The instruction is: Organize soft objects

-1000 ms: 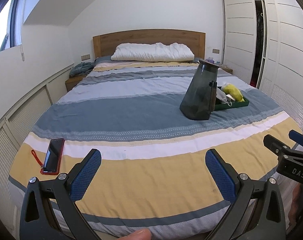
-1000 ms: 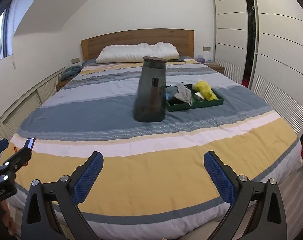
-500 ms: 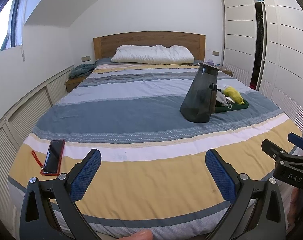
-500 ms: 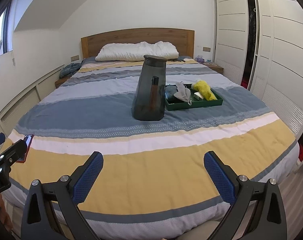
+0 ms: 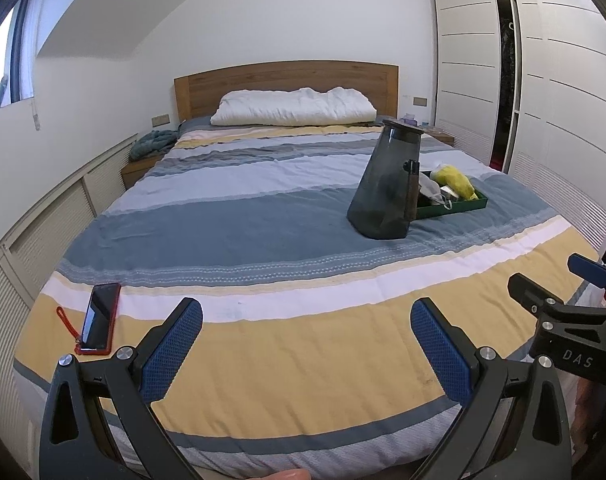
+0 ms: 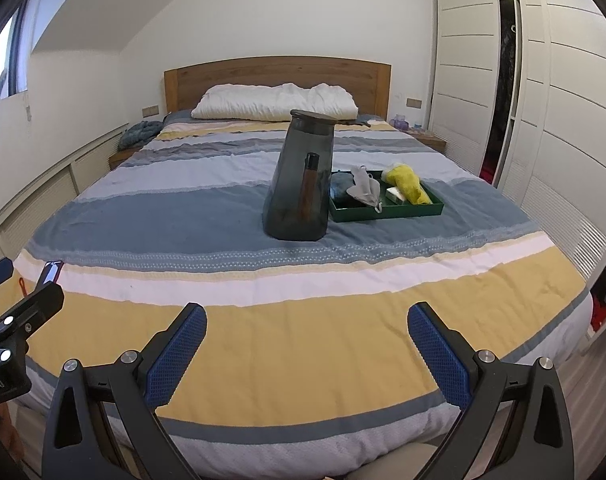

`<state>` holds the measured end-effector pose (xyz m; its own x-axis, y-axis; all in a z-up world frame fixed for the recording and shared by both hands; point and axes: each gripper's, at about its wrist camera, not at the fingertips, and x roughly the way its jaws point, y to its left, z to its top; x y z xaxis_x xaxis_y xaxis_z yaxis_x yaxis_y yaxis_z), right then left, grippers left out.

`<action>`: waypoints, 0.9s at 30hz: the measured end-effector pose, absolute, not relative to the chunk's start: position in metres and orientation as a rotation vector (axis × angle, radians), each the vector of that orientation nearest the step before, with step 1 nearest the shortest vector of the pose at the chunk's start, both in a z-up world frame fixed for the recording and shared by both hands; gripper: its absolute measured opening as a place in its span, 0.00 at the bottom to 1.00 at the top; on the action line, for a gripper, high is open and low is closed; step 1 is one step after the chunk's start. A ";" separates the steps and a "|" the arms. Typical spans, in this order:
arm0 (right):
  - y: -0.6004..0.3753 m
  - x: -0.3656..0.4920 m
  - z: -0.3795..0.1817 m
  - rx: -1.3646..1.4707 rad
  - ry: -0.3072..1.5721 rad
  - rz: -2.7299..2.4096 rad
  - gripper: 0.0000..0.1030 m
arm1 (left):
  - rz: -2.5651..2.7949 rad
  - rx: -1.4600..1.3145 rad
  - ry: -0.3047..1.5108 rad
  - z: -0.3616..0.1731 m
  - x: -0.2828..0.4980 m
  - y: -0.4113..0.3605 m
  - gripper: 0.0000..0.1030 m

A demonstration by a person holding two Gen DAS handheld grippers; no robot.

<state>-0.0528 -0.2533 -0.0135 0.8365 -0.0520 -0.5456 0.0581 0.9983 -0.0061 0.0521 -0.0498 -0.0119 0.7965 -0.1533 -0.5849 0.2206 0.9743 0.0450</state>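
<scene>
Green tray [image 6: 387, 211] mid-bed [image 6: 303, 332] holds yellow soft item [image 6: 407, 184], grey mask [image 6: 365, 190], dark bundle [image 6: 341, 186]. Smoky grey bin [image 6: 299, 188] stands touching tray's left side. Red phone [image 5: 99, 319] near foot edge. Left gripper [image 5: 307, 344] and right gripper [image 6: 307, 350] both spread, empty, over foot of bed.

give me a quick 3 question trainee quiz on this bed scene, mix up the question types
1. True or false: the left gripper and right gripper are both open and hold nothing.
2. Multiple choice: the yellow soft item lies A) on the pillow, B) in the green tray, C) beside the phone.
3. Fill in: in the right wrist view, the tall dark container stands just ____ of the tray.

Key: 1 true; 2 B; 3 left
</scene>
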 end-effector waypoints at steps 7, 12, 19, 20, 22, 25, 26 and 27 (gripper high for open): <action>-0.253 -0.056 -0.013 0.006 0.576 -0.062 1.00 | -0.200 0.109 0.624 -0.012 0.052 -0.050 0.99; -0.253 -0.056 -0.012 0.002 0.574 -0.060 1.00 | -0.195 0.106 0.621 -0.011 0.051 -0.050 0.99; -0.252 -0.060 -0.012 -0.010 0.570 -0.052 1.00 | -0.192 0.108 0.617 -0.012 0.050 -0.049 0.99; -0.252 -0.061 -0.011 -0.012 0.569 -0.052 1.00 | -0.192 0.109 0.617 -0.012 0.050 -0.049 0.99; -0.252 -0.062 -0.011 -0.013 0.567 -0.052 1.00 | -0.191 0.105 0.617 -0.012 0.050 -0.049 0.99; -0.253 -0.062 -0.011 -0.013 0.567 -0.051 1.00 | -0.187 0.109 0.615 -0.012 0.050 -0.049 0.99; -0.253 -0.063 -0.011 -0.014 0.567 -0.051 1.00 | -0.187 0.107 0.615 -0.012 0.050 -0.048 0.99; -0.253 -0.063 -0.011 -0.014 0.565 -0.052 1.00 | -0.187 0.105 0.615 -0.012 0.049 -0.048 0.99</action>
